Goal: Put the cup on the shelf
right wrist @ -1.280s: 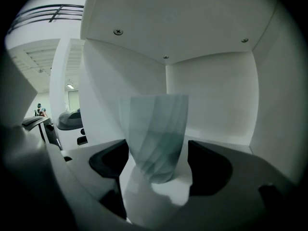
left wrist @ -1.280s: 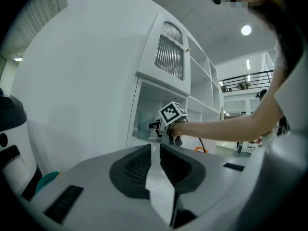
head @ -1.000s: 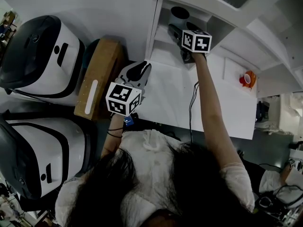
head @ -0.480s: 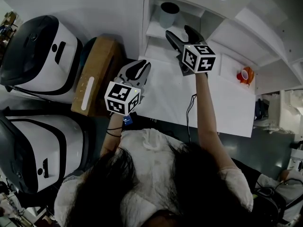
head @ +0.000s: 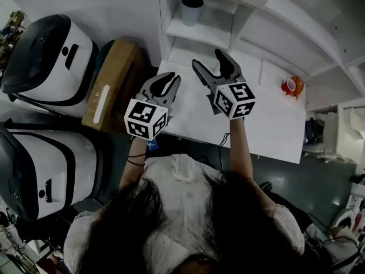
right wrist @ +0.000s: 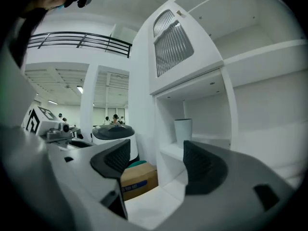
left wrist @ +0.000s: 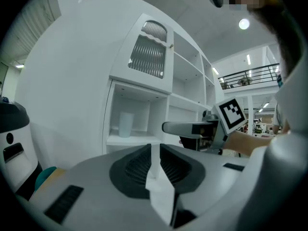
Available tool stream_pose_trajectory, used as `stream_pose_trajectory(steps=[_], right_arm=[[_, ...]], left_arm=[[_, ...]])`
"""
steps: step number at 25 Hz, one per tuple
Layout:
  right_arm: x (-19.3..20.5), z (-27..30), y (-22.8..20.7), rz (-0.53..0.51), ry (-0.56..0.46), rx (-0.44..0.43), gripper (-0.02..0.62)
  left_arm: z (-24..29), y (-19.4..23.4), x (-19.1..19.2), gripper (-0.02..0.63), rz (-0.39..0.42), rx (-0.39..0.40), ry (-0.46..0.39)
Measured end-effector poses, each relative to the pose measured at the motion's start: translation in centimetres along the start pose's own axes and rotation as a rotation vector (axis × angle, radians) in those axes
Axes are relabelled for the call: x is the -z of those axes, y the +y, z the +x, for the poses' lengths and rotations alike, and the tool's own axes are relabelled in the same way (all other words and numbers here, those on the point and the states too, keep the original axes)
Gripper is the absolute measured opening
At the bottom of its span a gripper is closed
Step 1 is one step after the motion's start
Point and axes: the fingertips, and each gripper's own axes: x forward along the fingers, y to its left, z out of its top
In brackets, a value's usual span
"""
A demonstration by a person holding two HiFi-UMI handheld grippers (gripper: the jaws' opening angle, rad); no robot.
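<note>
**Cup is on the shelf and my right gripper has backed out**

A second ago my right gripper (head: 209, 61) was reaching deep into the shelf (head: 208, 34). Half a second ago it was backing off with its jaws already spread. Now it hangs over the white table (head: 268, 124), well apart from the shelf opening.

The cup (head: 192, 8) stands upright on the upper left board of the shelf, alone, with nothing touching it. In the right gripper view I see it beyond the jaws, not between them. The jaws stand wide, and in the gap there is only the table edge and the cardboard box (right wrist: 136, 178) beside it.

My left gripper (head: 166, 82) has hardly moved all this while. It hovers over the near left corner of the table. Its jaws are drawn to a thin slit with nothing held in them.

I judge the placing done, since the cup was let go and has stayed standing. All that seems left is to bring both grippers to rest. The small orange thing (head: 293, 86) at the table's far right looks untouched and is no part of this job.
</note>
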Motion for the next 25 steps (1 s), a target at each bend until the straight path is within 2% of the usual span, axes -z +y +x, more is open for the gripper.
stream_pose_trajectory(steps=[4,5,7,12,18,25], right_arm=[[1.8,-3.7,0.9,0.021,0.013,-0.011,0.347],[2.1,-4.6,1.0,0.030,0.011,-0.006,0.331],[2.7,-6.5,1.0,0.047,0.002,0.012,0.236],[4.0,-11.0,1.5,0.068,-0.003,0.011,0.157],[4.9,-16.2,2.4,0.060,-0.017,-0.006,0.127],[6.5,-21.7,4.6,0.071,-0.009,-0.068,0.121]], left_arm=[[-0.5,-2.2,0.5,0.066,0.004,-0.013,0.007],[-0.6,-2.7,0.6,0.066,0.006,-0.016,0.009],[-0.9,-3.8,0.8,0.066,0.009,-0.019,0.011],[-1.3,-7.4,1.5,0.066,0.018,-0.023,0.008],[-2.2,-12.3,3.1,0.066,0.011,-0.034,0.012],[-4.1,-17.6,5.3,0.066,-0.015,-0.070,0.013]])
